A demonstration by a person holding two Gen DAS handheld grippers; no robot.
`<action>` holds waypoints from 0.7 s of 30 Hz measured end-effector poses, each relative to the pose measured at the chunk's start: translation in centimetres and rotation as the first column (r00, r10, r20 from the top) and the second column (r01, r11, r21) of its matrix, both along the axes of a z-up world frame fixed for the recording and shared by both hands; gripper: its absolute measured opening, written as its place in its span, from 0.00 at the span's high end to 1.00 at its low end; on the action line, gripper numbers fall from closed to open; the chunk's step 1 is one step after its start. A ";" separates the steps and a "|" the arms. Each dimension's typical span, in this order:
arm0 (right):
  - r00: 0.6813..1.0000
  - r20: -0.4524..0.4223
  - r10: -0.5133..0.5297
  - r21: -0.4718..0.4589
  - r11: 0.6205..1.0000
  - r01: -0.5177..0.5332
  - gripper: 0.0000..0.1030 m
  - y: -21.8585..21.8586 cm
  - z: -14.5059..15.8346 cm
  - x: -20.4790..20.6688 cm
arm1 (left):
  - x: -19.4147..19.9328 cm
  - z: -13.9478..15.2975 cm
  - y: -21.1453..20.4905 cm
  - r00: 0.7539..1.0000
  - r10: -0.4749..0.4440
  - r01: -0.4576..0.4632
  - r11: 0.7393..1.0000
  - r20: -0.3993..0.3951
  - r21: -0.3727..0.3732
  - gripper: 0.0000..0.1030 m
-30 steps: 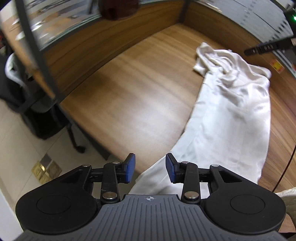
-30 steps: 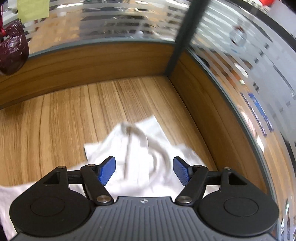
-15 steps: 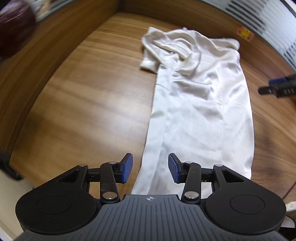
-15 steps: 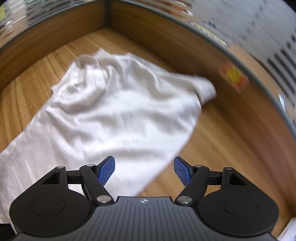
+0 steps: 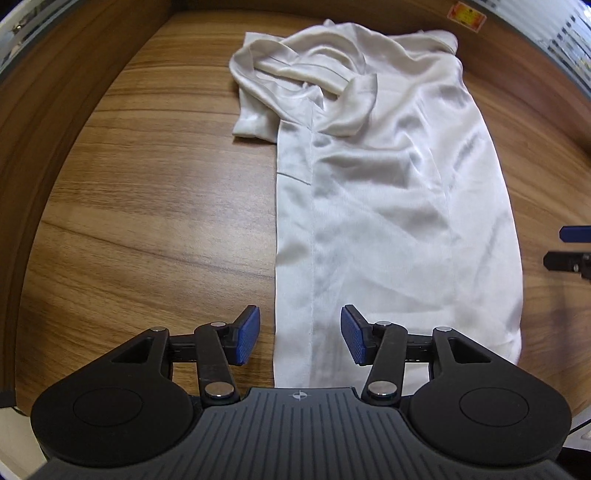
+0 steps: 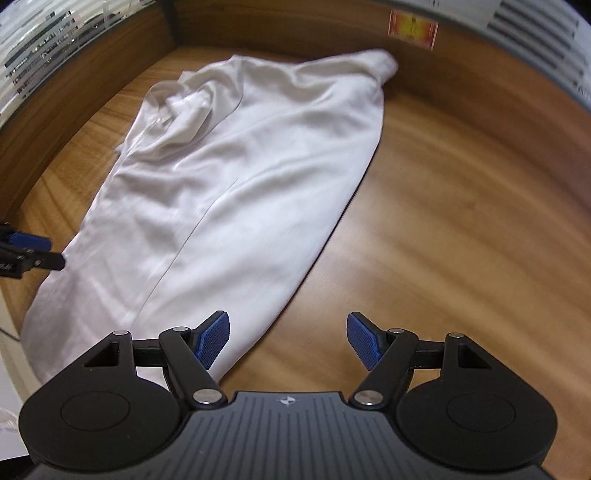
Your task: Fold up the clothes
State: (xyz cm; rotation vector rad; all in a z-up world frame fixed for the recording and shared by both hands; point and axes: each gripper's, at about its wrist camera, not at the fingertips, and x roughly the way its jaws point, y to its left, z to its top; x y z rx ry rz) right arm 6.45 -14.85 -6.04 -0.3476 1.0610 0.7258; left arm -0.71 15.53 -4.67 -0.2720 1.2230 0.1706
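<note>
On the brown wood-grain tabletop [image 5: 147, 206] lies a white satin-like shirt [image 5: 388, 192], stretched lengthwise away from both cameras. Its far end, with the collar and a sleeve, is bunched and creased near the wooden back panel [image 6: 295, 33]; the near portion lies mostly flat. The left gripper [image 5: 300, 339] is above the near hem, its blue-padded fingers [image 5: 248, 334] spread apart, one on each side of the shirt's left edge and front seam, and gripping nothing. The right gripper [image 6: 288, 341] is also spread wide and empty; its left pad sits over the shirt's right edge, its right pad over bare wood. An orange-and-red sticker [image 6: 413, 24] is on the back panel.
</note>
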 end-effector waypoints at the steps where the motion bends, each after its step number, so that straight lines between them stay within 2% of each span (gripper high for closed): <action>1: 1.000 0.000 0.005 0.004 1.000 -0.005 0.26 0.2 -0.2 -0.6 | 0.0 -0.2 0.1 1.000 -0.011 0.011 1.000 -0.004 0.005 0.50; 7: 0.997 -0.004 -0.082 0.000 0.997 0.082 0.26 1.6 -1.1 -2.9 | 0.7 -0.7 1.0 0.992 -0.130 0.130 0.991 -0.008 0.018 0.50; 11: 0.982 0.017 -0.186 0.010 0.982 0.186 0.26 2.9 -1.4 -4.3 | 1.4 -0.5 1.4 0.965 -0.262 0.262 0.965 -0.005 0.018 0.50; 17: 0.964 0.052 -0.262 -0.022 0.964 0.263 0.27 4.7 -2.9 -5.7 | 2.4 -0.9 1.7 0.934 -0.358 0.358 0.934 -0.007 0.015 0.51; 18: 0.962 0.054 -0.268 -0.029 0.962 0.270 0.29 4.9 -3.1 -5.9 | 2.4 -1.0 1.6 0.931 -0.366 0.366 0.930 -0.007 0.014 0.51; 21: 0.959 0.045 -0.281 -0.033 0.959 0.283 0.42 4.9 -3.4 -5.9 | 2.5 -1.2 1.4 0.920 -0.391 0.391 0.920 -0.007 0.010 0.53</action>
